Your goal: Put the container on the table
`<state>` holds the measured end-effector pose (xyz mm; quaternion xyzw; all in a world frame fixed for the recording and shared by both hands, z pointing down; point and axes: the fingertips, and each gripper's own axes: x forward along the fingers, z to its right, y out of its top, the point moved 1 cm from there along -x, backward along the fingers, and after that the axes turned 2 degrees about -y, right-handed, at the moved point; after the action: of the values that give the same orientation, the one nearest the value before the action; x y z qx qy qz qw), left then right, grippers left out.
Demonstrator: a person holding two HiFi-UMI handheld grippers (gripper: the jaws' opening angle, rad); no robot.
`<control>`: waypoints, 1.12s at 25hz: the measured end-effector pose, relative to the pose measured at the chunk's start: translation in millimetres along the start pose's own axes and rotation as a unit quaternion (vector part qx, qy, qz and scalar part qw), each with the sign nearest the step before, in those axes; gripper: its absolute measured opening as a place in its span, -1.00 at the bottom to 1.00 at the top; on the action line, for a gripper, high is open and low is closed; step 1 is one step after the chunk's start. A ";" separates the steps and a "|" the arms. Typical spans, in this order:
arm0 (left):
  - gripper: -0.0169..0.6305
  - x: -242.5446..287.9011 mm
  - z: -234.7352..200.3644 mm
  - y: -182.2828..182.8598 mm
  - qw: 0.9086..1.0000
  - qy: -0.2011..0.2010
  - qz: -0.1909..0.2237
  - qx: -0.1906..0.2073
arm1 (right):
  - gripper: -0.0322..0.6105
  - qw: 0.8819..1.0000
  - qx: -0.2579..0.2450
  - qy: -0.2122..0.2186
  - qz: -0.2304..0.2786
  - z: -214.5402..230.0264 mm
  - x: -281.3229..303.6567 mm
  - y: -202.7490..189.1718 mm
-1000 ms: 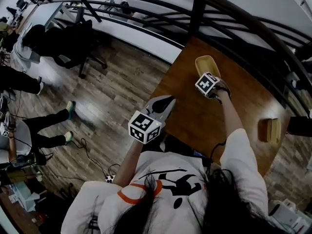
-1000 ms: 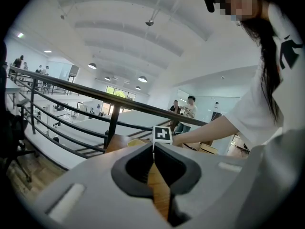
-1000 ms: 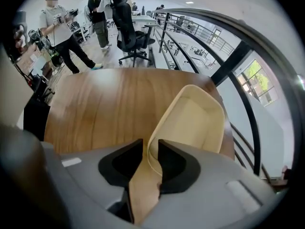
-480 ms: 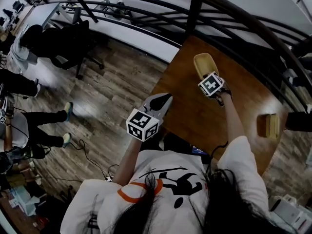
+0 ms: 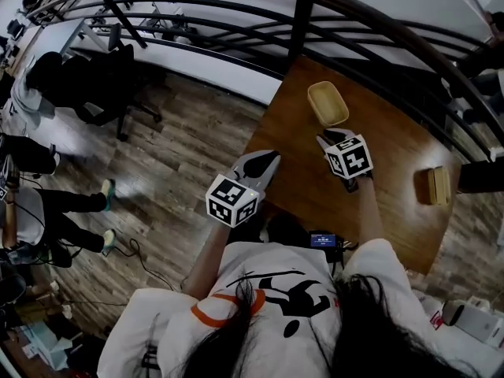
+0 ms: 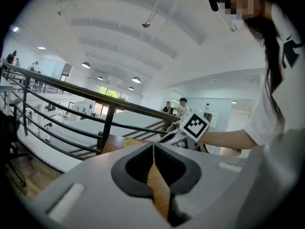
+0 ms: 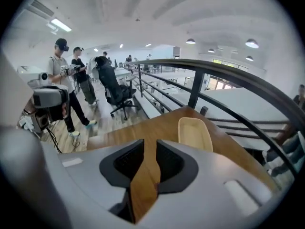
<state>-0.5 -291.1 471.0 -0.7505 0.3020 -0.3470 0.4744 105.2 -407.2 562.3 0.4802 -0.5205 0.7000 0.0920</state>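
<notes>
A pale yellow oblong container (image 5: 328, 103) stands empty on the brown wooden table (image 5: 394, 152), near its far edge by the railing. My right gripper (image 5: 335, 138) hovers just short of the container, apart from it, jaws a little open and empty. In the right gripper view the container (image 7: 194, 132) lies past the parted jaws (image 7: 150, 142). My left gripper (image 5: 268, 158) hangs at the table's left edge, shut and empty. The left gripper view shows its tips (image 6: 153, 146) meeting, with the container (image 6: 134, 142) and right gripper (image 6: 174, 136) beyond.
A small wooden box (image 5: 435, 186) sits at the table's right side. A black railing (image 5: 299, 18) curves behind the table. The wood floor (image 5: 181, 156) drops away on the left, with an office chair (image 5: 110, 101) and people standing there.
My right gripper has let go of the container and drawn back toward the person. The container stays on the table. The left gripper has barely moved.
</notes>
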 end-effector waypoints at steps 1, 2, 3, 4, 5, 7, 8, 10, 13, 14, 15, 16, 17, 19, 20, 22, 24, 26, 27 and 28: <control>-0.95 -2.4 0.4 0.0 1.000 -0.005 0.001 0.002 | -0.58 1.000 0.015 -0.001 0.013 -7.7 -6.2 1.5; -0.95 -5.8 2.7 -0.9 1.000 -0.011 0.001 0.003 | -0.58 0.999 0.030 0.000 0.025 -17.0 -13.3 1.3; -0.95 -10.4 8.4 -3.3 1.000 -0.016 0.000 0.004 | -0.58 0.998 0.046 0.001 0.037 -28.0 -22.4 -1.9; -0.95 -15.9 17.1 -7.0 1.000 -0.021 -0.001 0.004 | -0.58 0.997 0.061 0.002 0.047 -39.9 -33.3 -7.9; -0.95 -21.4 26.3 -11.0 1.000 -0.026 -0.003 0.005 | -0.58 0.995 0.077 0.002 0.058 -51.7 -44.4 -14.4; -0.95 -29.6 34.9 -13.0 0.999 -0.040 -0.003 0.013 | -0.60 0.991 0.106 -0.002 0.083 -70.5 -60.4 -18.9; -0.95 -32.8 33.3 -10.8 0.999 -0.048 -0.002 0.017 | -0.60 0.988 0.121 -0.005 0.095 -77.8 -64.5 -15.9; -0.95 -41.0 27.1 -6.6 0.998 -0.062 -0.003 0.026 | -0.60 0.982 0.151 -0.009 0.116 -93.5 -68.7 -7.9; -0.95 -56.2 25.0 -9.0 0.996 -0.079 -0.007 0.032 | -0.60 0.972 0.188 -0.012 0.140 -120.4 -74.9 -5.2; -0.95 -60.6 25.7 -11.4 0.996 -0.085 -0.008 0.032 | -0.61 0.970 0.196 -0.015 0.146 -128.7 -77.5 -6.3; -0.95 -64.4 25.5 -13.7 0.995 -0.091 -0.009 0.032 | -0.61 0.967 0.202 -0.019 0.152 -136.1 -79.8 -7.0; -0.95 -67.6 24.4 -15.8 0.995 -0.097 -0.011 0.032 | -0.62 0.966 0.206 -0.023 0.157 -142.7 -81.7 -6.8; -0.95 -70.2 23.0 -17.7 0.994 -0.102 -0.013 0.031 | -0.63 0.964 0.210 -0.027 0.161 -148.7 -83.4 -6.5; -0.95 -74.1 21.7 -21.4 0.993 -0.111 -0.017 0.028 | -0.63 0.962 0.217 -0.034 0.164 -158.5 -86.9 -8.1; -0.95 -75.0 22.1 -22.4 0.993 -0.114 -0.017 0.026 | -0.63 0.961 0.220 -0.036 0.164 -161.7 -89.0 -9.9; -0.95 -73.8 25.5 -22.0 0.992 -0.120 -0.015 0.024 | -0.63 0.958 0.229 -0.038 0.166 -164.0 -94.5 -14.3; -0.95 -70.5 32.6 -20.4 0.992 -0.124 -0.013 0.025 | -0.63 0.956 0.236 -0.039 0.170 -163.3 -102.1 -19.8; -0.95 -68.4 41.5 -19.8 0.991 -0.127 -0.011 0.028 | -0.63 0.953 0.241 -0.042 0.178 -162.7 -110.8 -25.5; -0.95 -69.0 45.8 -20.5 0.991 -0.128 -0.010 0.029 | -0.64 0.952 0.244 -0.043 0.181 -164.1 -114.4 -28.4; -0.95 -70.7 49.9 -21.8 0.991 -0.129 -0.009 0.030 | -0.65 0.951 0.246 -0.042 0.182 -167.0 -117.3 -31.5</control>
<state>1.7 -202.7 459.1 -0.7774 0.2212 -0.2602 0.5283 90.1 -213.3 492.9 0.4140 -0.4141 0.7904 -0.1802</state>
